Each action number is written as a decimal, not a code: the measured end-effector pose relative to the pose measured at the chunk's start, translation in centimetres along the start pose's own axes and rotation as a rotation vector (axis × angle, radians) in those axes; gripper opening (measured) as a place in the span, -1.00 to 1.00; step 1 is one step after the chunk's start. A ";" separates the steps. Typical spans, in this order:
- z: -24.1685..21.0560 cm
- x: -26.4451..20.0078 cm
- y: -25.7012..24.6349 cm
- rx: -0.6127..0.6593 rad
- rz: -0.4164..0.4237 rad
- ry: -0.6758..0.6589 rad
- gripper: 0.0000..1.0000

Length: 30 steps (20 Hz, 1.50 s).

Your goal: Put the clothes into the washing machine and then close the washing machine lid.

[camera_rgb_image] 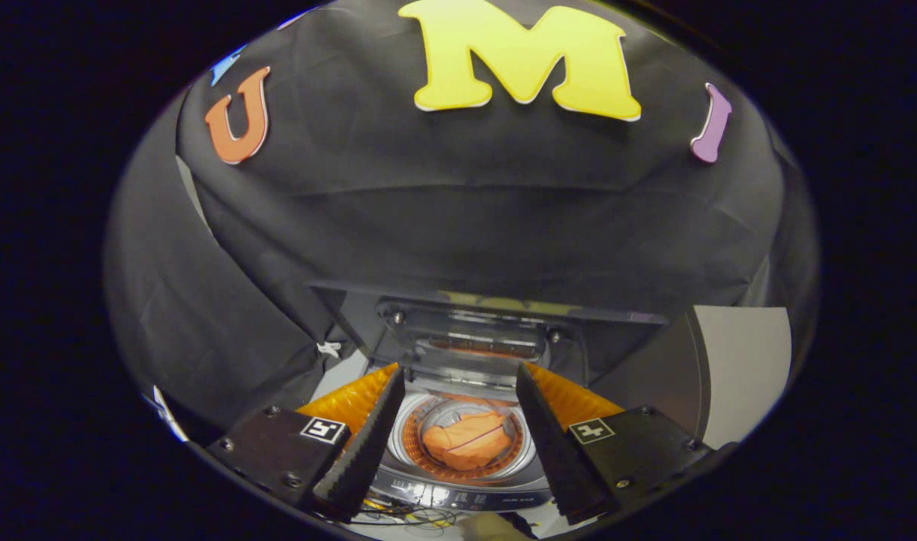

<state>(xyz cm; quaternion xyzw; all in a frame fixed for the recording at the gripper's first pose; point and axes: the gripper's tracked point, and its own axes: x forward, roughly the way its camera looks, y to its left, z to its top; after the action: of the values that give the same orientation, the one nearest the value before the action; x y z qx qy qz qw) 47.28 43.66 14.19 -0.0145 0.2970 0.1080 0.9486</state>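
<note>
A small top-loading washing machine [458,492] stands below and just ahead of my fingers. Its dark lid [466,330] is raised upright behind the round drum. An orange cloth [467,442] lies bunched inside the drum, seen in the gap between my fingers. My gripper [460,383] hangs above the drum, open, with nothing between its black ridged fingers [368,443]. The fingers' orange backs flank the drum on both sides.
Black cloth drapes the booth wall behind the machine. A pale panel [736,368] stands to the right of the lid. Thin wires [406,517] lie on the light surface in front of the machine's control strip.
</note>
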 end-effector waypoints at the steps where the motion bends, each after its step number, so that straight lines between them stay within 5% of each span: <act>1: 0.8 -0.2 0.0 0.012 -0.005 -0.013 0.86; 12: 9.2 2.2 0.0 0.093 -0.070 -0.101 0.86; 30: 5.8 10.5 -1.4 0.089 -0.182 0.006 0.87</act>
<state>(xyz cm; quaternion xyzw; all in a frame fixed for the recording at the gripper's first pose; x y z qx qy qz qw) 59.20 44.89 12.96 0.0006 0.3019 0.0079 0.9533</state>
